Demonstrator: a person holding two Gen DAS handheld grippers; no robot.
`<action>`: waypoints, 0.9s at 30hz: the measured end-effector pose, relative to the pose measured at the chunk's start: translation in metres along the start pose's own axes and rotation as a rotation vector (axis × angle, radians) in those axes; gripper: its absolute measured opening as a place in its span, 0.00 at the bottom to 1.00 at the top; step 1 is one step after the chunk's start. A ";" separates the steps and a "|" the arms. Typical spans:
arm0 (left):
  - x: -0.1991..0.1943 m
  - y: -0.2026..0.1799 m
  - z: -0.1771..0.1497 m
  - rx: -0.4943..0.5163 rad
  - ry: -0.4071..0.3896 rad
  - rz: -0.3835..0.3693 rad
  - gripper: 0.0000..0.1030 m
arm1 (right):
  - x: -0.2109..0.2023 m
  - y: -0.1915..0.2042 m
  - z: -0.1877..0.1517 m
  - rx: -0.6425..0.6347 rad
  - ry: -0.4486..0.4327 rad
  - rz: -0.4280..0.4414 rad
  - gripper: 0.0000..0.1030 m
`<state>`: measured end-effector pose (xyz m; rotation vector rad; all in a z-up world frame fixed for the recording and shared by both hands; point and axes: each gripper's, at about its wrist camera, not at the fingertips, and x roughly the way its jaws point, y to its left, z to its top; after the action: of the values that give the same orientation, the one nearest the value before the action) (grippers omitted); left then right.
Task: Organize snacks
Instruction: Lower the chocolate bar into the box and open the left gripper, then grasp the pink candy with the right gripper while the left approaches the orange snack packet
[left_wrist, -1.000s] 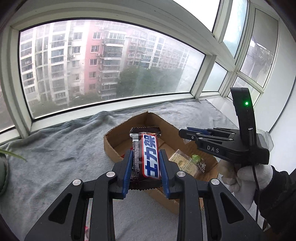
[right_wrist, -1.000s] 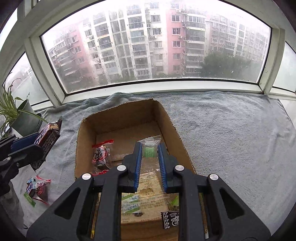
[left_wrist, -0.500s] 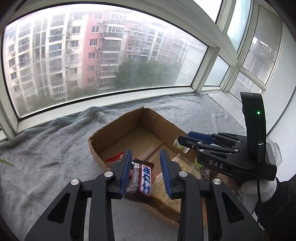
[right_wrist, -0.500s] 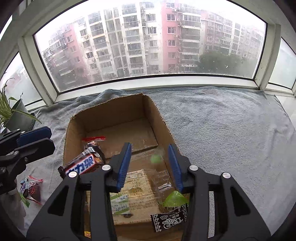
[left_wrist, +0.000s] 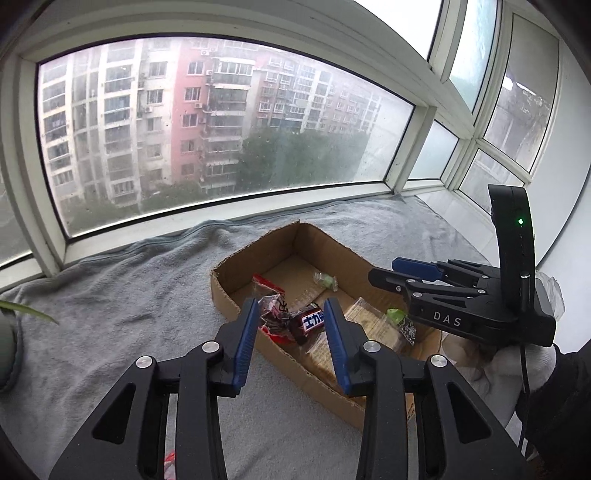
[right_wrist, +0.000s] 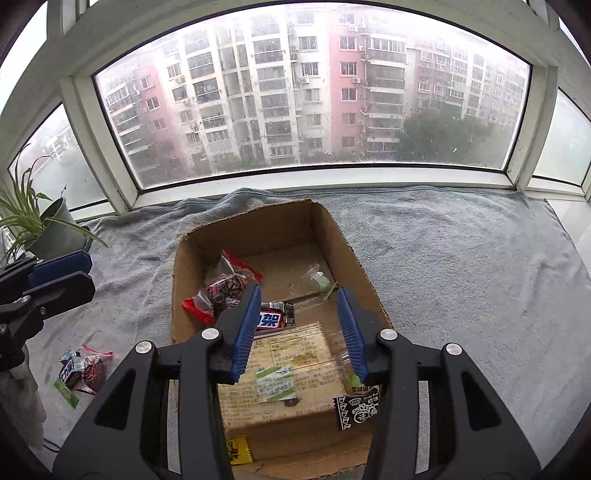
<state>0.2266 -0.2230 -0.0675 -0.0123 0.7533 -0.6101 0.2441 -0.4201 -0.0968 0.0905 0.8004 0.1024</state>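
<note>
An open cardboard box (right_wrist: 343, 240) (left_wrist: 255, 254) sits on a grey blanket. Inside lie a dark chocolate bar (right_wrist: 275, 315) (left_wrist: 308, 323), a red-edged bag of dark snacks (right_wrist: 225, 286) (left_wrist: 271, 306), a small clear bag with green candy (right_wrist: 321, 282) (left_wrist: 327, 280) and a large clear cracker pack (right_wrist: 288, 369). My left gripper (left_wrist: 290, 334) is open and empty above the box's near edge. My right gripper (right_wrist: 301, 323) is open and empty above the box; it also shows in the left wrist view (left_wrist: 402, 271).
Several small snacks (right_wrist: 83, 373) lie on the blanket (right_wrist: 461, 277) left of the box. A potted plant (right_wrist: 44, 229) stands at the far left by the window. The left gripper shows at the left edge of the right wrist view (right_wrist: 55, 277).
My left gripper opened and the chocolate bar dropped into the box. My right gripper opened and let go of the clear bag. Both grippers have pulled back a little.
</note>
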 end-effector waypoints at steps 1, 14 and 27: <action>-0.006 -0.001 0.000 0.004 -0.006 0.002 0.34 | -0.005 0.003 0.000 -0.001 -0.004 0.004 0.43; -0.072 -0.002 -0.011 0.035 -0.082 0.037 0.34 | -0.069 0.043 -0.021 -0.026 -0.067 0.046 0.63; -0.142 0.041 -0.075 0.007 -0.095 0.131 0.62 | -0.106 0.103 -0.074 -0.059 -0.052 0.139 0.73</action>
<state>0.1188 -0.0997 -0.0413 0.0148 0.6542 -0.4840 0.1114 -0.3287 -0.0602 0.0930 0.7382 0.2537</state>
